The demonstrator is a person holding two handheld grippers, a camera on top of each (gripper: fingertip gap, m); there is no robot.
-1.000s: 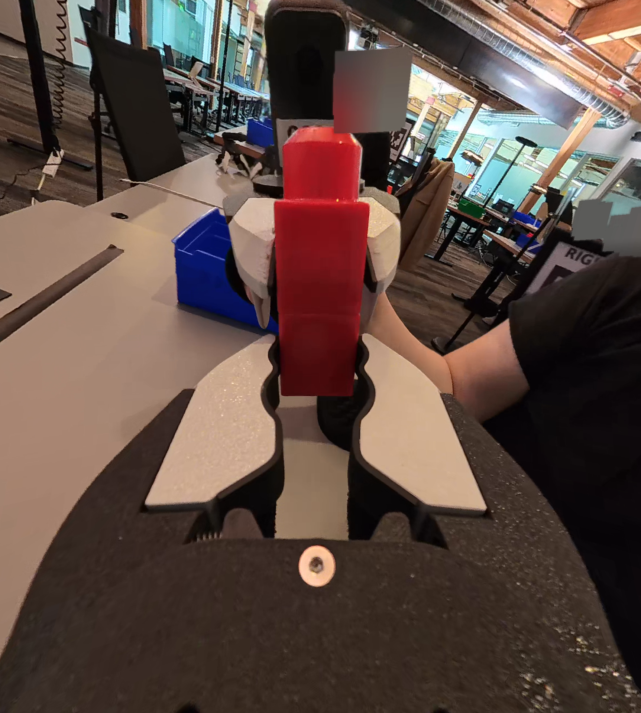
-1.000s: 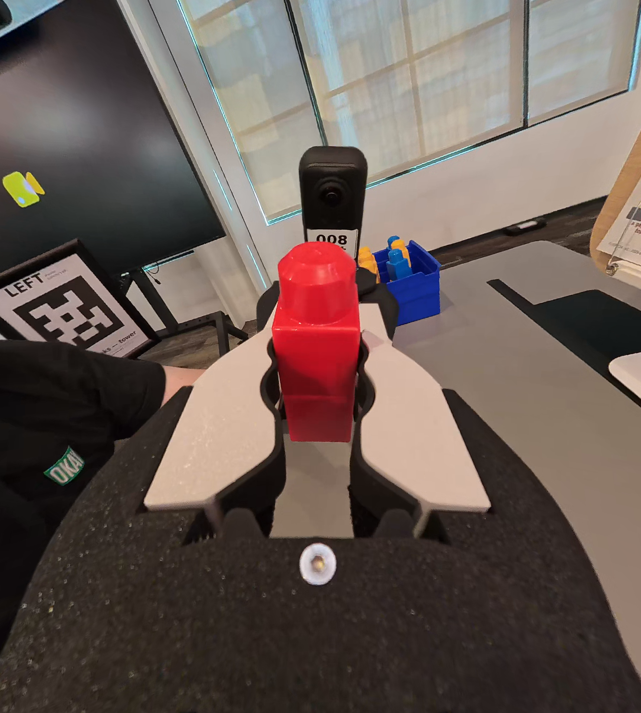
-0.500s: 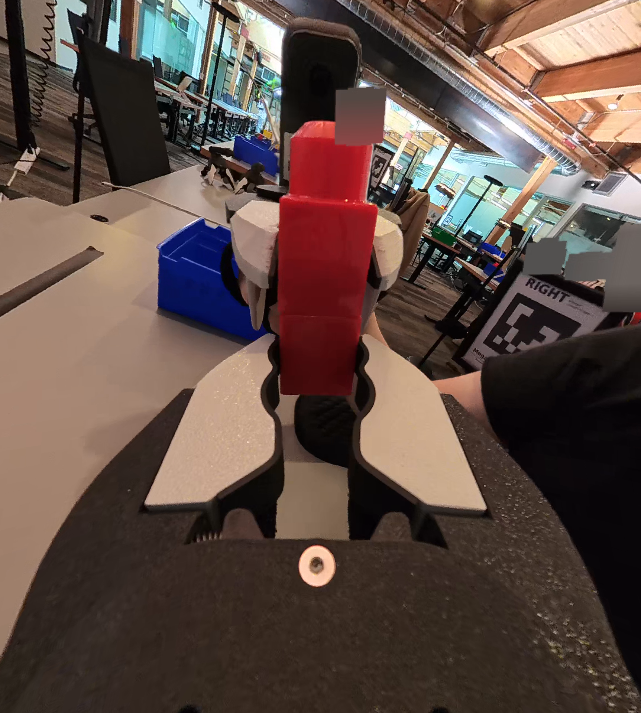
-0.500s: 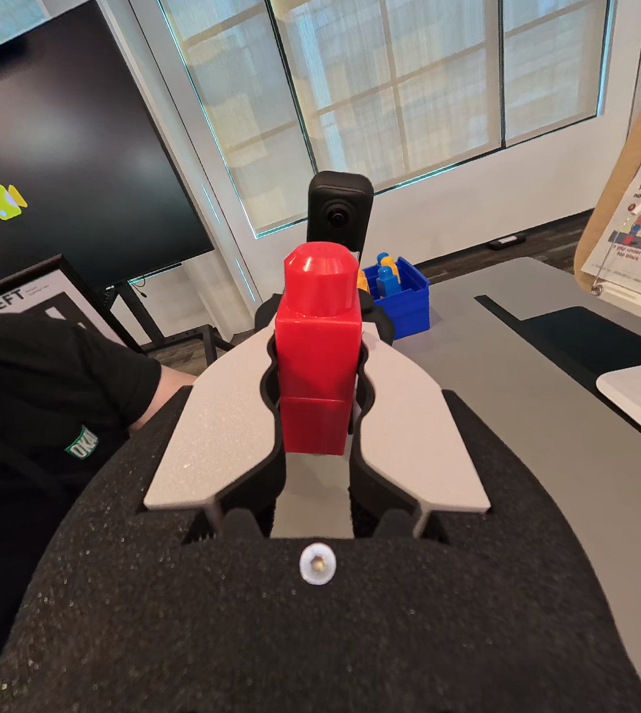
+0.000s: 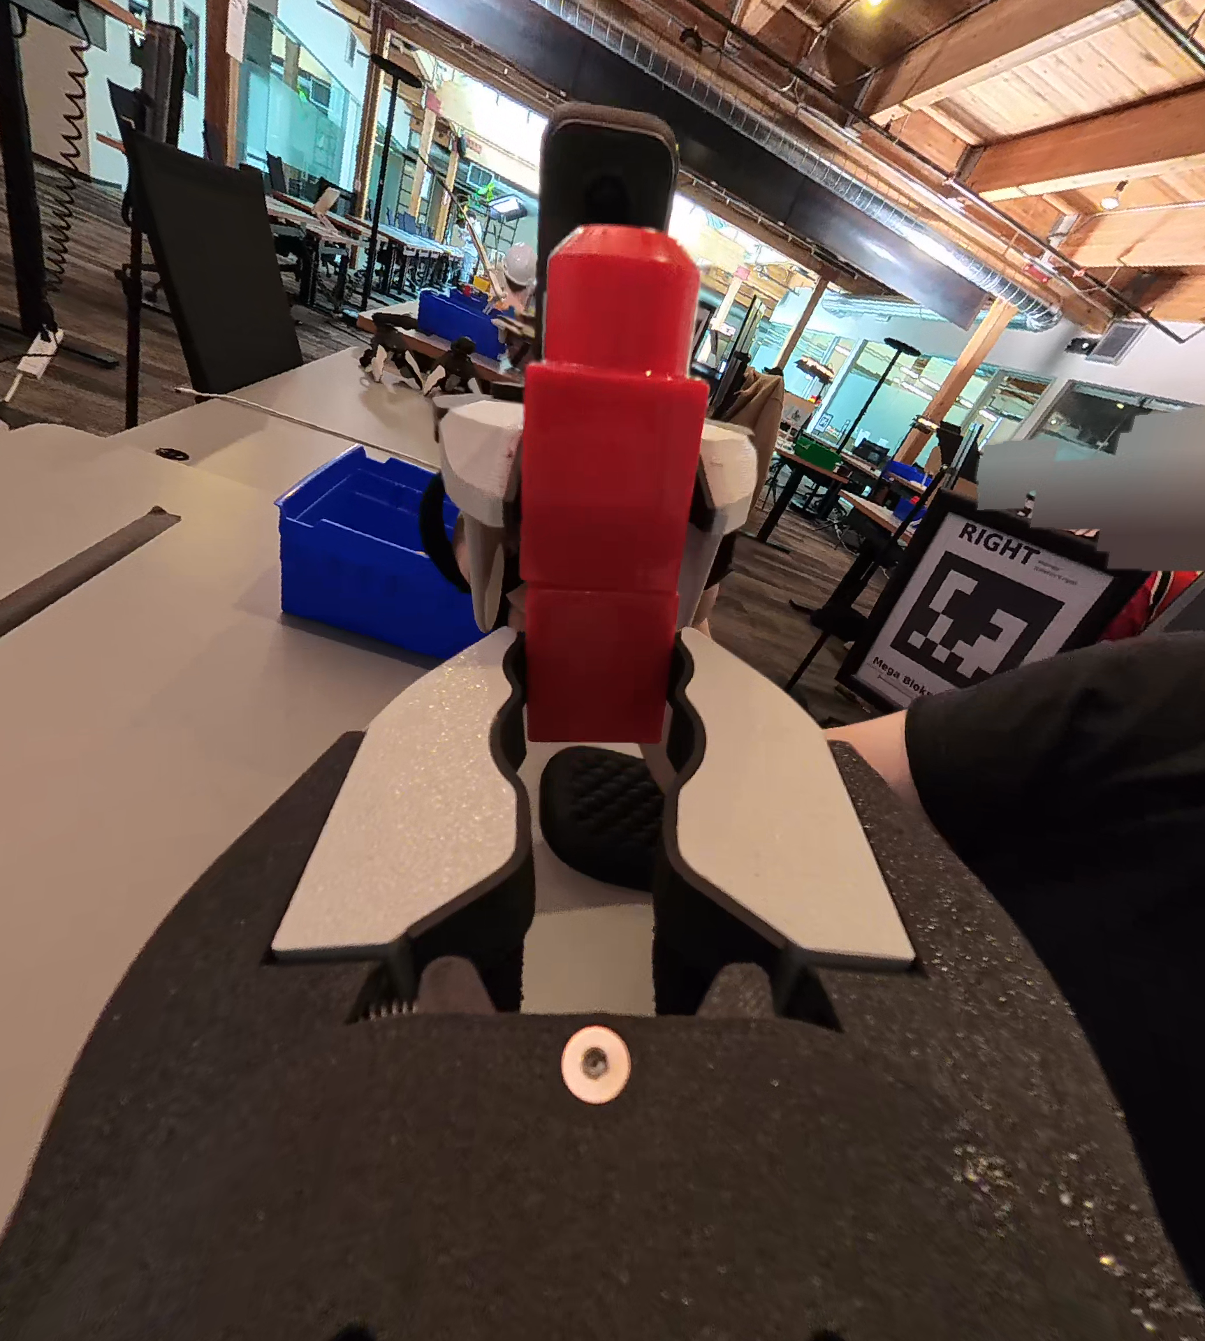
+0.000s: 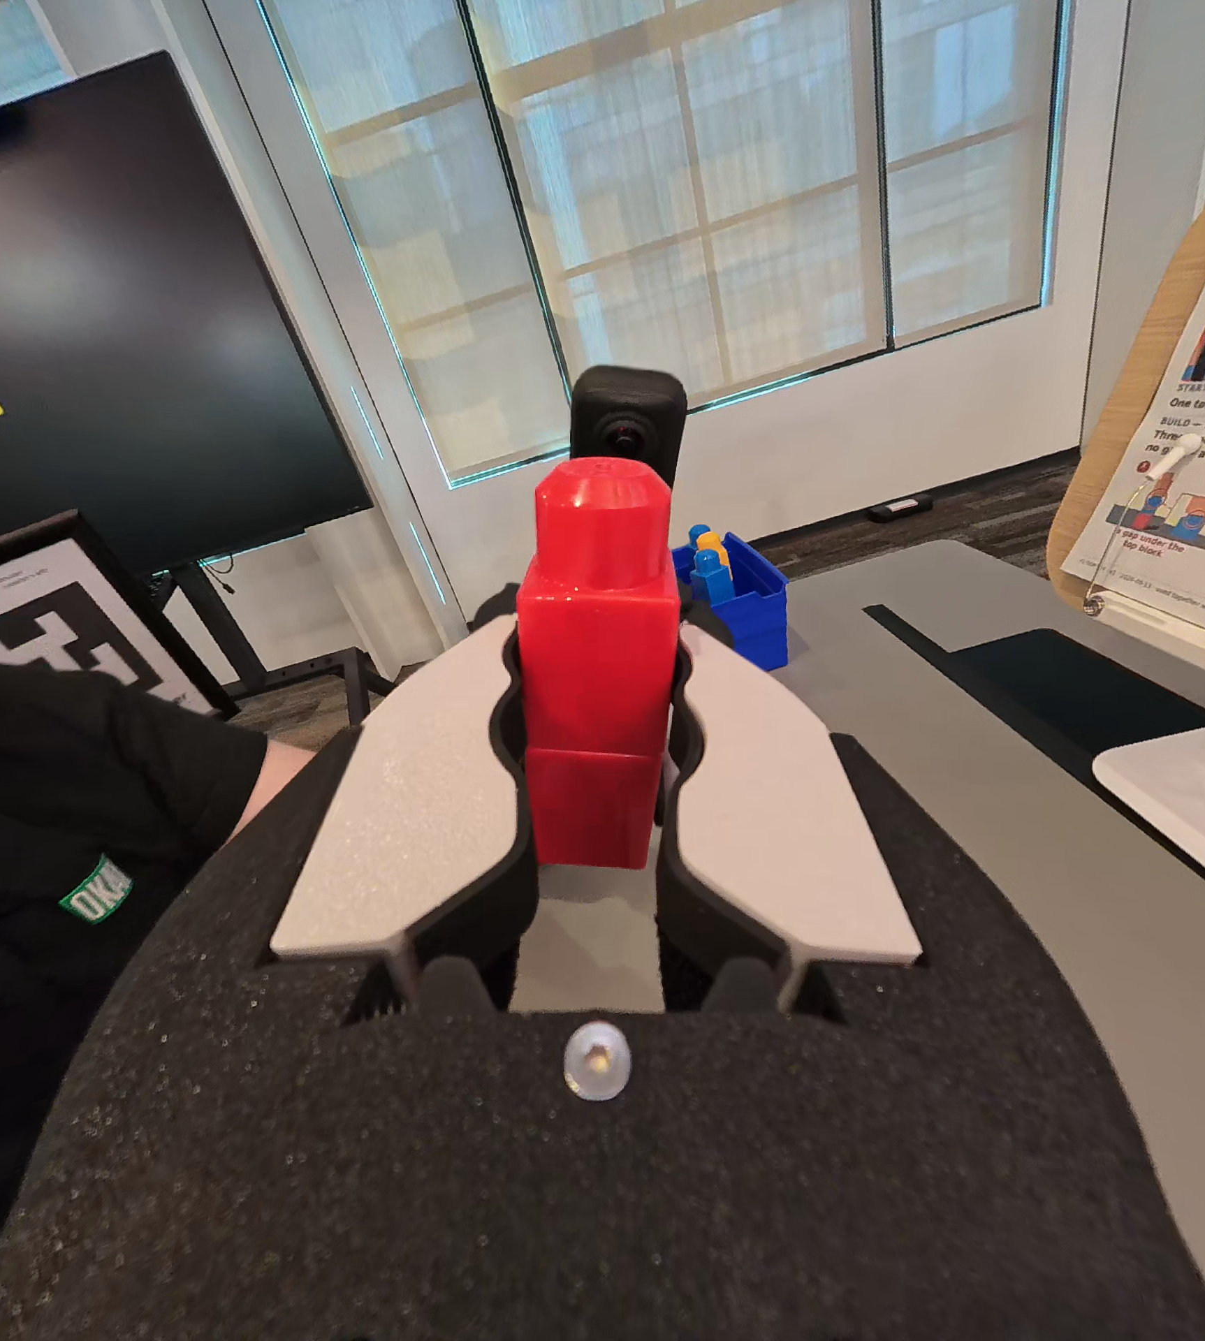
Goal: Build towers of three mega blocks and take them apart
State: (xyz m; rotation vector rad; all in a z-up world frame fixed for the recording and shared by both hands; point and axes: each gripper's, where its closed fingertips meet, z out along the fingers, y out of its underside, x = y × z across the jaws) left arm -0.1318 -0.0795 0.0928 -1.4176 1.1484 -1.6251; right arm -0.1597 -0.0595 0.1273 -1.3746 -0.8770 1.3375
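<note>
Two red mega blocks are stacked into one short tower, held in the air over the grey table (image 5: 113, 726). My left gripper (image 5: 595, 653) is shut on the lower red block (image 5: 599, 667), with both pads pressed on its sides. My right gripper (image 6: 595, 653) is shut on the upper red block (image 6: 595, 667), whose round stud (image 6: 603, 522) points up. The lower block also shows in the right wrist view (image 6: 592, 805), under the upper one. In the left wrist view, the right gripper's white fingers (image 5: 479, 472) clamp the upper block (image 5: 614, 479) from the far side.
An open blue bin (image 5: 352, 537) stands on the table behind the tower. Another blue bin (image 6: 759, 617) holds blue and orange blocks (image 6: 708, 566). An instruction board (image 6: 1201, 450) stands at the right, with a white tray edge (image 6: 1180, 791) below it. A person's sleeve (image 5: 1093, 834) is close on the right.
Both grippers have tilted and shifted a little together with the red tower, so the background has moved. Both grips on the blocks stay the same.
</note>
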